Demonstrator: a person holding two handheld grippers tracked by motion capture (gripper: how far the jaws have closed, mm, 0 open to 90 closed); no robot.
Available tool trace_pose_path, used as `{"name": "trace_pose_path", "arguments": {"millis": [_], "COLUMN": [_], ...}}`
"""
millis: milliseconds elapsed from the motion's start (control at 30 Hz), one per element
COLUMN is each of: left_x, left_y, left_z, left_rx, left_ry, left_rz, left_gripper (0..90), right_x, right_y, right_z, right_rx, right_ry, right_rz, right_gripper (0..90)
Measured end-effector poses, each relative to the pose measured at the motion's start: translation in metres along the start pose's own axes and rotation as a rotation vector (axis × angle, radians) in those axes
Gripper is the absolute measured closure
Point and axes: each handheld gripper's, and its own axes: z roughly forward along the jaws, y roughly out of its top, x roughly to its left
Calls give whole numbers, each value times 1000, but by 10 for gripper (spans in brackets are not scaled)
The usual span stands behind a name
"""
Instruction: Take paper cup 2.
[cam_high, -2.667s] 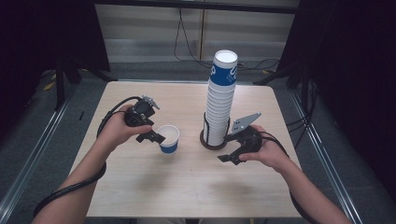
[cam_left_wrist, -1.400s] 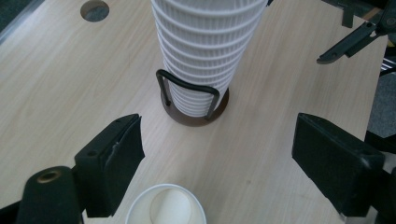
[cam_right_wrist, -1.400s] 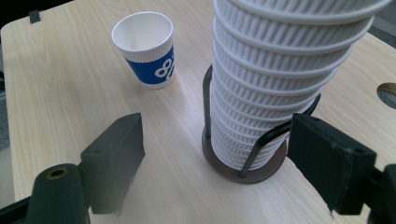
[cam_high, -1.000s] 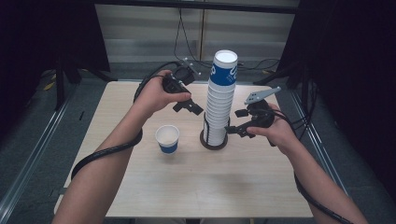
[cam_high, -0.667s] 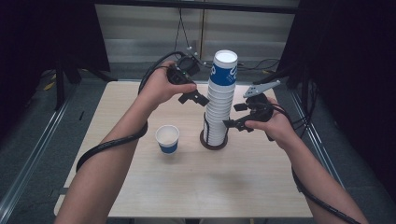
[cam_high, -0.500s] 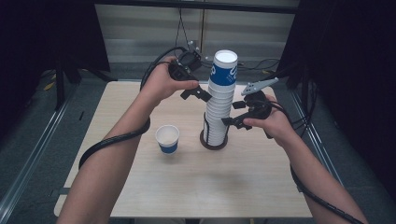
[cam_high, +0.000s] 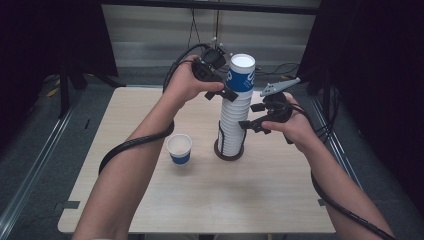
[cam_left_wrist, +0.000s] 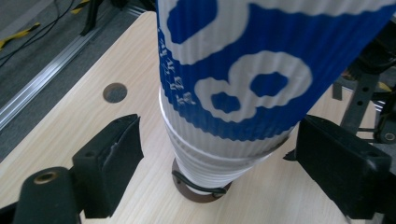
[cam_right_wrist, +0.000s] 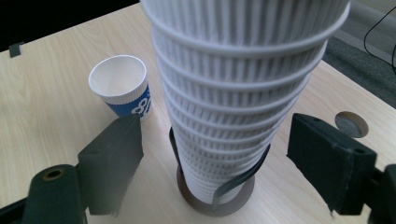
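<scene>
A light wooden table (cam_high: 280, 200) stands on a grey floor (cam_high: 35, 145). A metal rail (cam_high: 30, 172) runs along the floor to one side of it, and yellow-and-black tape (cam_high: 52, 91) marks the floor farther off. Behind the table, black cables (cam_high: 194, 30) hang down a pale panelled wall (cam_high: 150, 30), flanked by dark curtains (cam_high: 30, 50). The tabletop has a round hole (cam_left_wrist: 115, 92).

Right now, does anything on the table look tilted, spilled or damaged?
Nothing stands out. The cup stack stands upright in its holder, the single cup sits upright beside it, and the table shows no spill.
</scene>
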Motion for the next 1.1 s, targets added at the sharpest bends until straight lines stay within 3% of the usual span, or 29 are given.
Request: {"name": "trace_pose_path", "arguments": {"millis": [100, 533, 633, 733, 900, 1100], "left_x": [-1, -12, -13, -13, -14, -13], "left_y": [1, 6, 7, 7, 9, 9], "left_z": [4, 12, 15, 16, 14, 11], "left_rx": [-14, -29, -28, -37, -15, -15], "left_ry": [-16, -23, -4, -5, 3, 9], "left_rz": [10, 56, 69, 55, 65, 55], "left_gripper": [102, 138, 151, 152, 163, 174], "right_x": [-1, -1, 0, 1, 2, 6], "right_y": [1, 8, 11, 15, 21, 23], "right_z": [-1, -7, -7, -6, -6, -2], "right_rx": [-11, -88, -109, -119, -143, -135], "right_ry": [-2, -17, -16, -25, -35, -72], "right_rz": [5, 42, 58, 68, 83, 42], "right_gripper": [170, 153, 146, 133, 133, 164]}}
